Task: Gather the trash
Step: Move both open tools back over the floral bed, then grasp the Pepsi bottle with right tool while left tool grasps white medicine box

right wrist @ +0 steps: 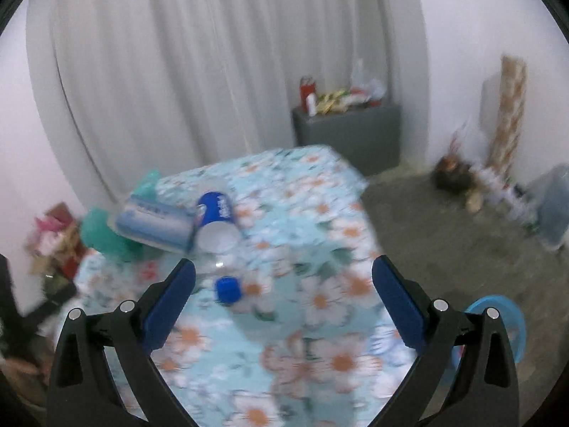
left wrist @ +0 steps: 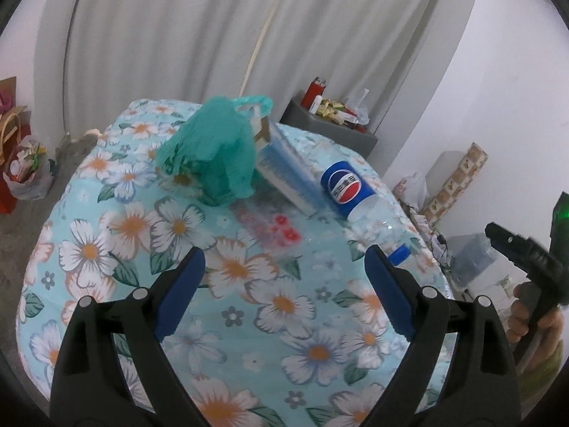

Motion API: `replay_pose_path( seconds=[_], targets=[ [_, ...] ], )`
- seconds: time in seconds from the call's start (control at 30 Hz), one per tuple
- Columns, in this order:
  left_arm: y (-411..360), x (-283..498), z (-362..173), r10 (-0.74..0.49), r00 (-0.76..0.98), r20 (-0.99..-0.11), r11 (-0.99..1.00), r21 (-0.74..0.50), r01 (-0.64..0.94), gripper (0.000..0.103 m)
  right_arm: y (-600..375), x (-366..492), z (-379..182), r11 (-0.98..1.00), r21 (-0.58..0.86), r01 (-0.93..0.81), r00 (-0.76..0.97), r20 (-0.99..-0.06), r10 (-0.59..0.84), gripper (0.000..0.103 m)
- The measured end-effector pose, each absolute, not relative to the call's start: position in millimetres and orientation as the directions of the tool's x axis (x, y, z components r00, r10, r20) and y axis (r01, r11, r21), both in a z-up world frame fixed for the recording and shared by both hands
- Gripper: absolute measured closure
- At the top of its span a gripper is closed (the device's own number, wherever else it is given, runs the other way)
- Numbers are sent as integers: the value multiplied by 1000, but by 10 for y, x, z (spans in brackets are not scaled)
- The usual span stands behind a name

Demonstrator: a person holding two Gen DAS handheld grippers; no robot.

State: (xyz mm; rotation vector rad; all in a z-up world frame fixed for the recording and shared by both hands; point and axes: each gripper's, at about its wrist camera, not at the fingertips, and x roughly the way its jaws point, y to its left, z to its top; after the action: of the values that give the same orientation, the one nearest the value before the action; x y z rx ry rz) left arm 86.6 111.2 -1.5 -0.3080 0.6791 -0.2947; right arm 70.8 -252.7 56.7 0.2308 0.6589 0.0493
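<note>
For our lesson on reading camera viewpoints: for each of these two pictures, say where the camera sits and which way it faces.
Left wrist: on the left gripper, looking down over the floral table at the green bag; a hand shows at right.
Right wrist: on the right gripper, jaws open and empty, facing the bottle.
Shared: bottle, blue box, grey cabinet.

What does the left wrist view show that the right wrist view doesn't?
Left wrist only: the green bag seen whole, standing on the table, and the person's hand on the other handle at the right edge. Right wrist only: a blue basin on the floor beside the table. Both: the floral tablecloth, the bottle lying with its cap toward the camera, the blue-white box beside it, and each view's own open hand-held gripper.
</note>
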Motion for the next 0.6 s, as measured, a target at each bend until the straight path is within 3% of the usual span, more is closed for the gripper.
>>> replay_pose_path(
  seconds=[0.27, 0.37, 0.6],
  targets=[
    [1226, 1017, -276, -392, 701, -596, 895, -424, 139, 16, -2369, 1335, 395, 921, 385, -53, 669, -672, 319, 6],
    [1260, 1104, -261, -452, 692, -563, 852, -503, 147, 16, -2251, 1548, 382, 918, 387, -86, 658, -670, 344, 7],
    [1096, 1405, -119, -518, 707, -482, 809, -545, 221, 16, -2058, 2103, 255, 910, 400, -107, 572, -724, 385, 11]
  ],
)
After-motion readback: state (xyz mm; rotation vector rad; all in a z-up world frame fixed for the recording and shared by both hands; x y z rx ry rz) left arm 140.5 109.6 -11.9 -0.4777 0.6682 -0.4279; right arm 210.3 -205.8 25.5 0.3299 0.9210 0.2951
